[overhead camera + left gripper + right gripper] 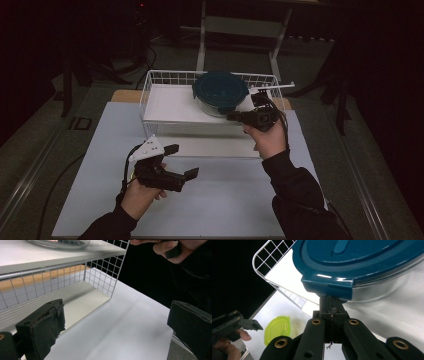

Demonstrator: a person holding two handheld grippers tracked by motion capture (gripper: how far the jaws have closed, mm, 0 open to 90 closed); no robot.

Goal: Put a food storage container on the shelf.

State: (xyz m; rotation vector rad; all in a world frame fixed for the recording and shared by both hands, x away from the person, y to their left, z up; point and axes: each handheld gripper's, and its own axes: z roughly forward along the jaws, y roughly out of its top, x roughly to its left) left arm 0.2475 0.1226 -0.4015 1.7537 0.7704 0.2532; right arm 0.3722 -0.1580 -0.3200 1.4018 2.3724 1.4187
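White sheet covers the counter (225,200), which I see from the high view. At its far edge stands a white wire basket (165,80) with a flat white shelf inside. On that shelf, toward the basket's right end, sits a clear glass bowl (212,107) under a teal lid (220,87). My right gripper (235,116) is at the bowl's near right side. In the right gripper view its fingers (324,307) are clenched on the tab at the lid's rim, pads pressed together just below the teal edge. My left gripper (181,161) hangs over the counter's near left part, well apart from the basket, fingers (42,327) released and spread wide, nothing between them; they point toward the basket's near corner in the left gripper view. Smallest item: a yellow-green lid (277,328) lying flat on the counter near the left hand (227,345), seen in the right gripper view.
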